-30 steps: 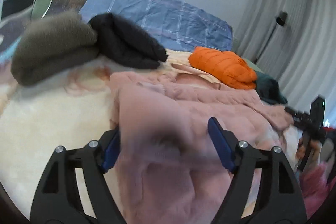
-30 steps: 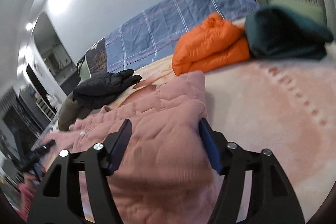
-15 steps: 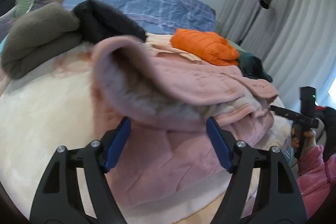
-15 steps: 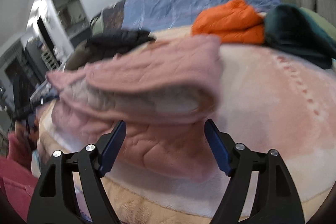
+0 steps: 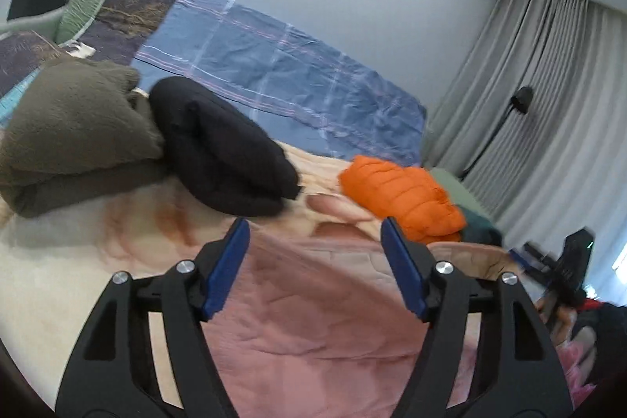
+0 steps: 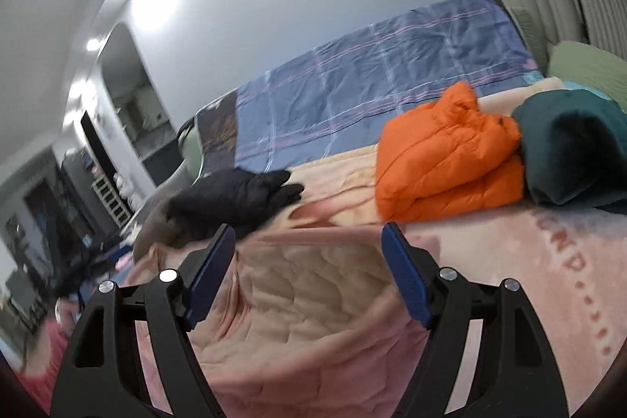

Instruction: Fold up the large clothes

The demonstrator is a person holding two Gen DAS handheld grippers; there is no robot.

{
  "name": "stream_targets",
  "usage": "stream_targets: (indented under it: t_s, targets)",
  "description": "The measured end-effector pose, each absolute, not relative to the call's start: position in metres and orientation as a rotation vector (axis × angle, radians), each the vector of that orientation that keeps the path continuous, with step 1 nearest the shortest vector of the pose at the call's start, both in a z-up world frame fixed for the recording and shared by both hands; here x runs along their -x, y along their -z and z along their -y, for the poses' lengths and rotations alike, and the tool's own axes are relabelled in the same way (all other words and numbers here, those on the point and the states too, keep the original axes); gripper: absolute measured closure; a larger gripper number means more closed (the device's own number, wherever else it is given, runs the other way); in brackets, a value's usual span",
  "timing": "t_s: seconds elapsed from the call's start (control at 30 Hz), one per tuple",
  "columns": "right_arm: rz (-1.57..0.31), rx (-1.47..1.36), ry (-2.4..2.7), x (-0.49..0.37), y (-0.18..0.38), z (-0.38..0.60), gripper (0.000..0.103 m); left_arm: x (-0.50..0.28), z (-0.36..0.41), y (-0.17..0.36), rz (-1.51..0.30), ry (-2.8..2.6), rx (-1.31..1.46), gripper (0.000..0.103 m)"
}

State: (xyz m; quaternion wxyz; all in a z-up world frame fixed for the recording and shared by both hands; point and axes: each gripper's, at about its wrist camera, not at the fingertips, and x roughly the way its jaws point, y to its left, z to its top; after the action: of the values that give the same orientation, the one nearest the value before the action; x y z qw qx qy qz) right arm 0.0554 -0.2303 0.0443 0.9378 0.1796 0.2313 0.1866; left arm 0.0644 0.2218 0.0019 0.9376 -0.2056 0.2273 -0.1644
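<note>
My left gripper is spread wide, nothing in it, over the pink quilted coat. My right gripper is released too, above the same coat, which lies at the bed's near edge. Toward the far edge sit the black jacket and orange jacket, folded.

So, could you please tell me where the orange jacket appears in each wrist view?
Left wrist: orange jacket lies right of centre, just beyond the right blue fingertip.
Right wrist: it lies upper right, touching the dark green bundle.
Shared landmark: the blue checked quilt behind it.
</note>
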Motion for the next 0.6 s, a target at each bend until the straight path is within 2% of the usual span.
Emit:
stream_targets:
  t_s: [0.23,0.47,0.6]
  targets:
    - [-0.522,-0.460,-0.301,-0.070,-0.038,0.273,0.022,-0.068,-0.233,0.027,-0.551,0.295,0.367,0.026]
    - [-0.722,-0.188,-0.337,-0.081,0.002,0.245,0.022,-0.088,-0.227,0.041,-0.635,0.385,0.295,0.026]
    - [-0.747,-0.008,-0.319,-0.093,0.014,0.219,0.021,-0.107,-0.206,0.049,-0.690,0.383,0.180,0.026]
